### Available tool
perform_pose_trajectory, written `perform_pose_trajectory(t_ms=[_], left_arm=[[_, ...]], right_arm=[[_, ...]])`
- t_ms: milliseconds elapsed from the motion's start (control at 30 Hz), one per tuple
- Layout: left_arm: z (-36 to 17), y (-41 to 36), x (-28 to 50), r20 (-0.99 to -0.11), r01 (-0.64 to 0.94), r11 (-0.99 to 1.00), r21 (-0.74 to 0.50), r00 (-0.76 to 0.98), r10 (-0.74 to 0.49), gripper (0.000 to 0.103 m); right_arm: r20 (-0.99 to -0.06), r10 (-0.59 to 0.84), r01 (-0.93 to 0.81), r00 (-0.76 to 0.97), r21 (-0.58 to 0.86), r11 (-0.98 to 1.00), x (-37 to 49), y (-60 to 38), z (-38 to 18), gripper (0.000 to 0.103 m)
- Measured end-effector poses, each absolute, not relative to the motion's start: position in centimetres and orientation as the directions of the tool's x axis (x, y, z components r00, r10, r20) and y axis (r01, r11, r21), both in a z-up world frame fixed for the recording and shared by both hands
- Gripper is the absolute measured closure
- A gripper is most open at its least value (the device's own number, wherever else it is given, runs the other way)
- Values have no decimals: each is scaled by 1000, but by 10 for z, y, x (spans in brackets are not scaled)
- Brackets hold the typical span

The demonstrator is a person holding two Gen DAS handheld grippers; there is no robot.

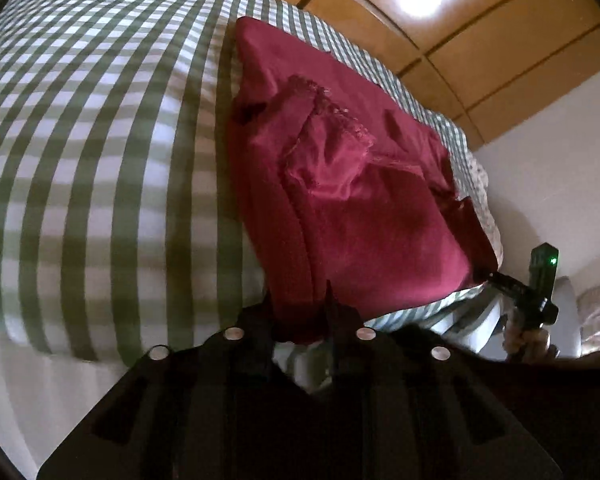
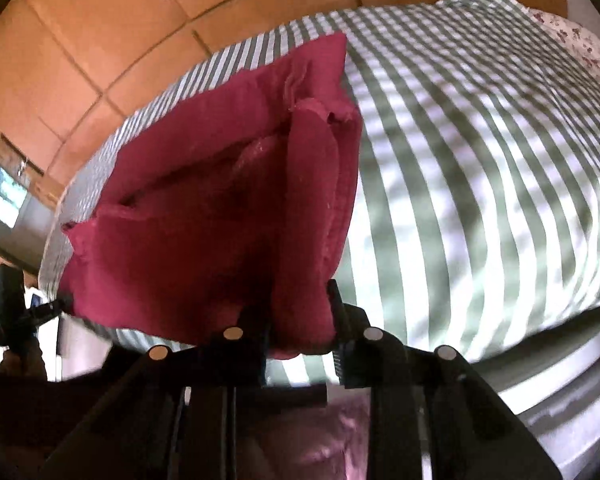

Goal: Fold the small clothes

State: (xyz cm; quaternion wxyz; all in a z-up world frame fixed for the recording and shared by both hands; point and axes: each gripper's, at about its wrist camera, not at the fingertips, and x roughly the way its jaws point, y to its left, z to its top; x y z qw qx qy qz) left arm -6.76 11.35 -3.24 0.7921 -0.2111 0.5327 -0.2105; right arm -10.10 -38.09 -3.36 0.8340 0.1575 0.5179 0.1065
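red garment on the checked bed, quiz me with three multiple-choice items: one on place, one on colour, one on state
1. Where does the dark red garment lie?
A. on the checked bedcover
B. on the wooden floor
C. on a chair

2. What colours is the checked bedcover?
A. blue and yellow
B. green and white
C. black and red

3. What is the left hand-held gripper doing?
A. standing open, clear of the cloth
B. clamped on the garment's near edge
C. holding a hanger

Key: 1 A, red cloth rests on the checks; 2 B, green and white squares; 3 B, cloth sits pinched between its fingers.
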Motion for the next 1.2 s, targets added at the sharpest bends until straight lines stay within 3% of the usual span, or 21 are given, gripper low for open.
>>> perform_pose_trajectory(t_ms=[33,67,133,400,433,467,567,600,933,1200], left_arm=[[-30,114,-67,-758,109,829,-549,353,-548,77],[-27,115,-64,-755,108,831,-546,366,-544,62],[-22,119,-52,-737,94,827,-554,406,-540,49],[-17,100,12,-752,123,868,-482,451,-481,49],[-18,98,17,-755,127,869,-479,445,-481,52],[-19,94,21,-755,134,866,-481,440,-487,64],[-18,87,24,-758,161,871,-464,438,-484,95],[-16,88,20,-752,169,871,-460,447,-484,95],[30,114,-9,-664,203,860,-469,561,-494,96],[48,130,73,-620,206,889,-409,652,-436,96]], right_arm=[[-835,333,-17,438,363,932,-103,-380,-33,67],[-837,322,-7,442,356,935,-103,-381,-33,57],[-820,317,7,476,364,931,-98,-385,-28,54],[-793,206,-2,573,250,968,-44,-378,-13,56],[-795,204,-10,570,242,970,-37,-375,-15,57],[-797,206,-18,567,238,971,-34,-374,-18,60],[-826,174,-32,537,186,982,-21,-364,-28,88],[-835,148,-32,530,155,987,-21,-363,-29,95],[-726,232,-88,647,231,969,-44,-378,49,96],[-660,238,-36,713,304,952,42,-383,70,96]])
